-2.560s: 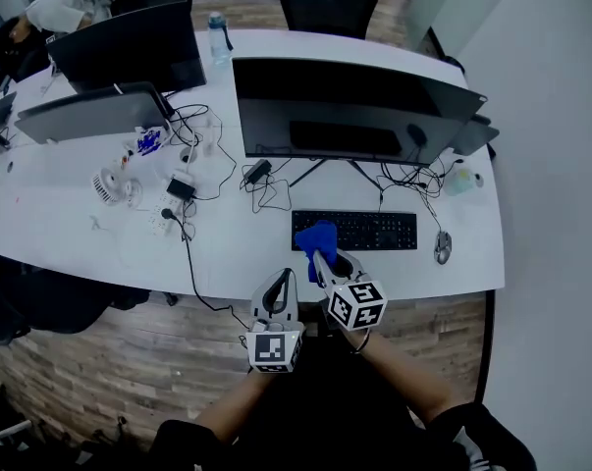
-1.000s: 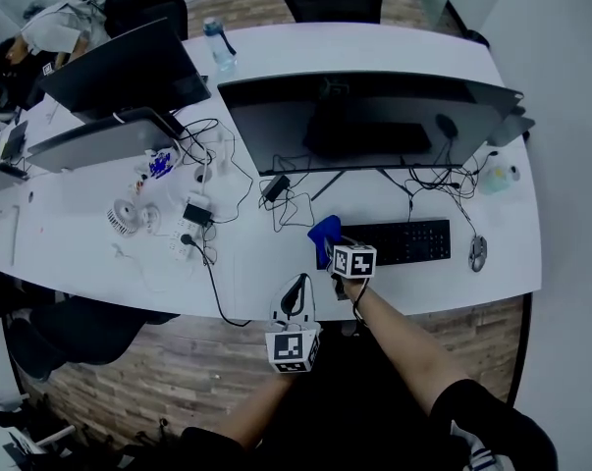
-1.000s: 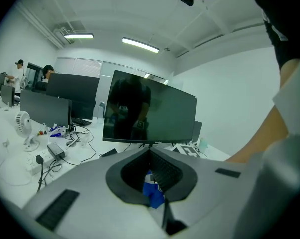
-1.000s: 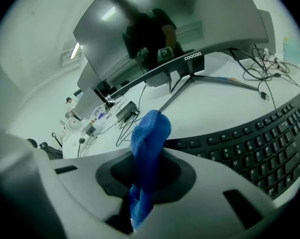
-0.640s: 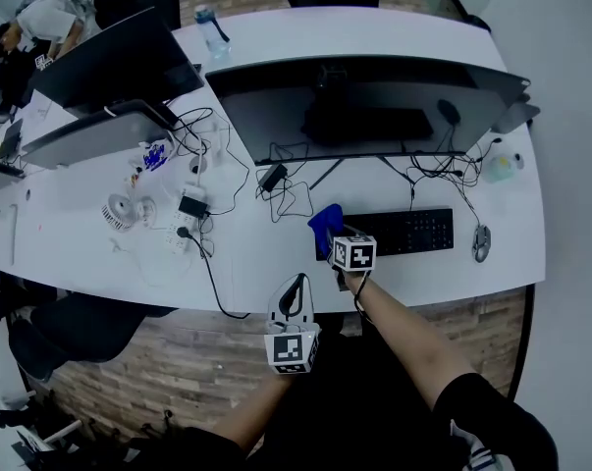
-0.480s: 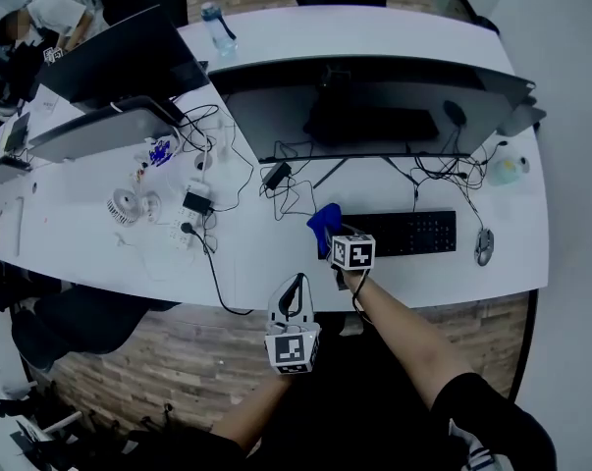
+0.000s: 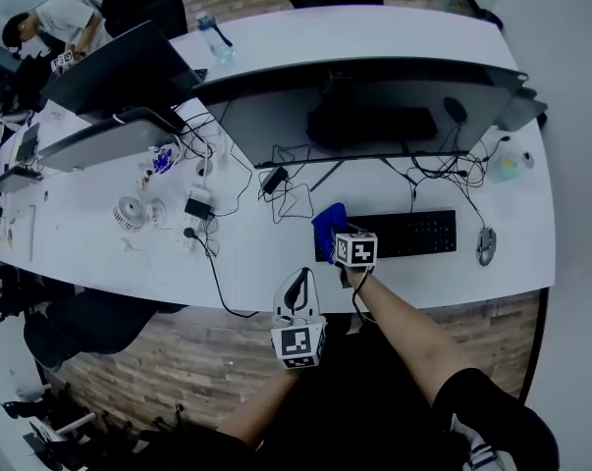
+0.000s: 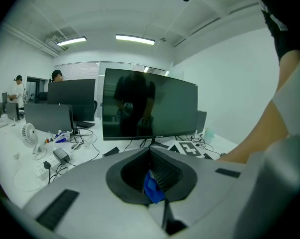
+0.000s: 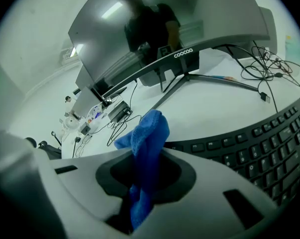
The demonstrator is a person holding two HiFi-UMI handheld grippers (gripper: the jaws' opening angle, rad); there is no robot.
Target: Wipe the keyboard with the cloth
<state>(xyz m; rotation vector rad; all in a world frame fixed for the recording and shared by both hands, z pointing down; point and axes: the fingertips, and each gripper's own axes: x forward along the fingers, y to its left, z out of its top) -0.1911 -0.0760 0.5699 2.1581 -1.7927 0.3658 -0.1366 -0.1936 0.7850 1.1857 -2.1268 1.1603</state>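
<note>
Whereas the right gripper (image 7: 340,243) stood back near the desk (image 7: 266,258) edge a moment ago, it now reaches forward over the left end of the keyboard (image 7: 413,233). Its jaws are clamped on the blue cloth (image 7: 327,226), which bunches beyond the tips at that same end. Contact with the keys cannot be confirmed. The wipe stroke appears ready to begin, with most keys lying to the right. The left gripper (image 7: 296,290) stays off the desk, jaws closed and idle.
</note>
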